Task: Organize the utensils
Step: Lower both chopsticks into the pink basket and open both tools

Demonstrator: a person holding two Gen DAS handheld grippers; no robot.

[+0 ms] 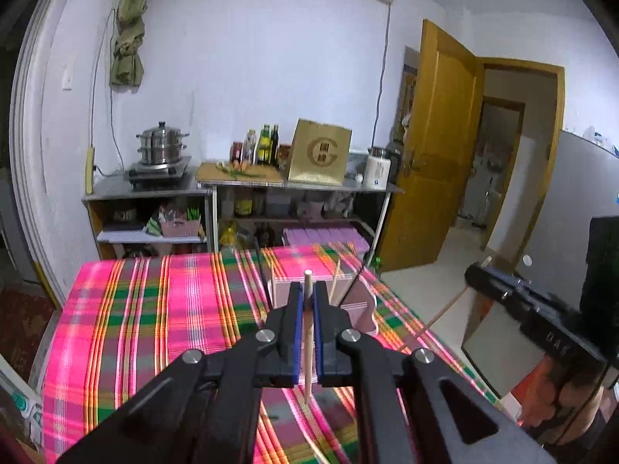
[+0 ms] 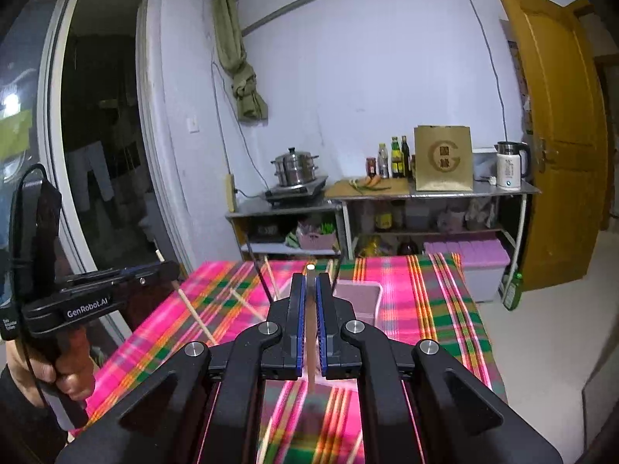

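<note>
Chopstick transfer mid-way, by the look of it — each gripper carrying one stick above the table toward the pink holder. Left gripper (image 1: 308, 290) clamped on a pale wooden chopstick (image 1: 307, 344), stick upright between the blue pads (image 1: 297, 332), blunt round end poking above the fingertips, tapered end hanging below the jaws. Right gripper (image 2: 309, 282) likewise closed on a second chopstick (image 2: 310, 348), blurred, round end just above the tips. Same pair visible crosswise: right gripper (image 1: 503, 290) at the edge of the left view with its stick (image 1: 441, 315) angling down; left gripper (image 2: 127, 276) at the edge of the right view with its stick (image 2: 193, 313) slanting over the cloth. Utensil holder (image 1: 358, 301) — pink, boxy, thin-walled plastic, open top — standing on the table just ahead of both grippers, already holding several thin sticks (image 1: 336, 278) leaning at angles, plus a dark one. Next move, as a guess: line each stick up over the open top, lower, release; narrow opening and leaning sticks already inside call for a clean vertical entry. Tablecloth (image 1: 154, 309) woven plaid, hot pink with green and orange-yellow stripes, lying flat. Chopsticks slim, smooth, light, prone to pivoting in the pads. Behind: steel shelving (image 2: 479, 189), stacked steel steamer pot (image 1: 161, 143), brown paper bag (image 2: 443, 158), white kettle (image 2: 510, 164).
</note>
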